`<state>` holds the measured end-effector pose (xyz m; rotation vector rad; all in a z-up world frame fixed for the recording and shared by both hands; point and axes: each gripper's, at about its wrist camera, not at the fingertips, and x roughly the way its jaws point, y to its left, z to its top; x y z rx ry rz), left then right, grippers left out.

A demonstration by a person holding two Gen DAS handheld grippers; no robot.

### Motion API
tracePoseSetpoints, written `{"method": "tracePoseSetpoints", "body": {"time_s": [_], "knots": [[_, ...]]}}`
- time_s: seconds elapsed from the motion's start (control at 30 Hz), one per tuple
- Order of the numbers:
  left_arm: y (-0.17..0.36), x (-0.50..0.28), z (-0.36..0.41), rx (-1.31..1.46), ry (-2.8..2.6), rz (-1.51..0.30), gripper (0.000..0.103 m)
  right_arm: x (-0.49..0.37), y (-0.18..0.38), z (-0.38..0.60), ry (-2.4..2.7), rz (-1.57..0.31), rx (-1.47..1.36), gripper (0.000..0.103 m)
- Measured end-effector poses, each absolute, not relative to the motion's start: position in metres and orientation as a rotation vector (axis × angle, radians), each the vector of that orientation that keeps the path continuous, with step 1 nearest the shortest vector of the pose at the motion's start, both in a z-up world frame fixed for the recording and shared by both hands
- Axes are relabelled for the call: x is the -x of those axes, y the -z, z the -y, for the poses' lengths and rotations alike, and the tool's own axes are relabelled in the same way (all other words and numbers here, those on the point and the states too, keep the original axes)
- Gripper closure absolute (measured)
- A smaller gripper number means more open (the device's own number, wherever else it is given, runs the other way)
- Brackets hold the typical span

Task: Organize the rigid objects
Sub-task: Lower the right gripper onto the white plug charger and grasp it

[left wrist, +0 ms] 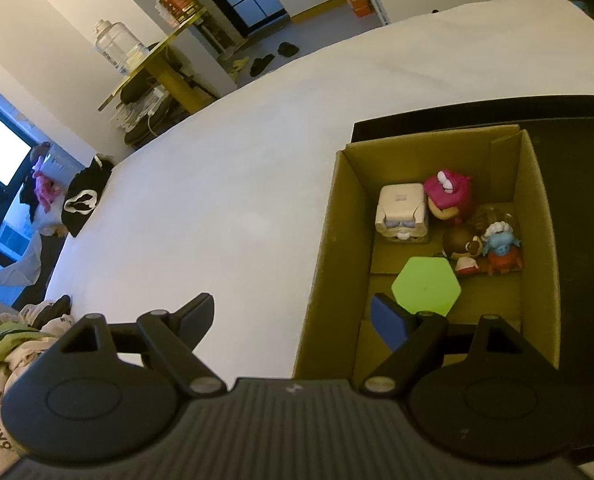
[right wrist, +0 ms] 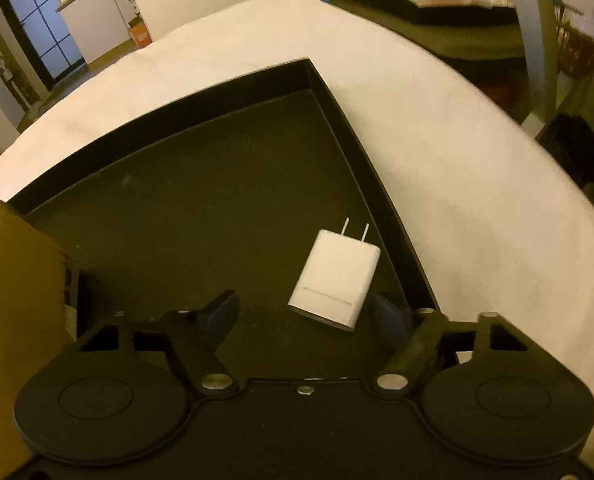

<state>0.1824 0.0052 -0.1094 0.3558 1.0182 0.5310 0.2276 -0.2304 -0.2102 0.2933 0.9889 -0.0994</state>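
In the left wrist view an open cardboard box [left wrist: 339, 240] stands on a black tray [left wrist: 577, 208]. It holds a white cube-shaped figure [left wrist: 401, 212], a pink toy [left wrist: 449, 192], a brown toy [left wrist: 463, 242], a small blue and red figure [left wrist: 501, 248] and a green hexagon [left wrist: 425, 286]. My left gripper [left wrist: 295, 312] is open and empty, astride the box's near left wall. In the right wrist view a white plug charger [right wrist: 335, 278] lies in the tray [right wrist: 201, 200] near its right wall. My right gripper [right wrist: 305, 312] is open just above it, the charger between the fingertips, not gripped.
The tray sits on a white covered surface [left wrist: 217, 200], which also shows in the right wrist view [right wrist: 477, 152]. The box's corner [right wrist: 13, 280] stands at the left of the right wrist view. Clothes [left wrist: 13, 344] and a black garment [left wrist: 85, 196] lie at the left edge.
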Motion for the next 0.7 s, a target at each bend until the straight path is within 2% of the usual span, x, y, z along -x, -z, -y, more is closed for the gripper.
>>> {"method": "tracePoseSetpoints", "body": {"time_s": [0.2,0.27,0.33,0.7], "knots": [[0.110,-0.182,-0.002,-0.362,-0.527,-1.021,0.019,-0.233,0.212,0.230,0.134,-0.962,-0.229,0.038],[0.109,-0.182,-0.002,-0.359,-0.522,-1.015,0.019,-0.234,0.213,0.230,0.148,-0.953,-0.183,0.056],[0.110,-0.182,-0.002,-0.354,-0.522,-1.016,0.019,-0.233,0.211,0.231,0.151,-0.944,-0.162,0.066],[0.100,-0.169,-0.016,-0.302,-0.522,-0.990,0.019,-0.218,0.175,0.229,0.060,-0.811,-0.183,0.067]]}}
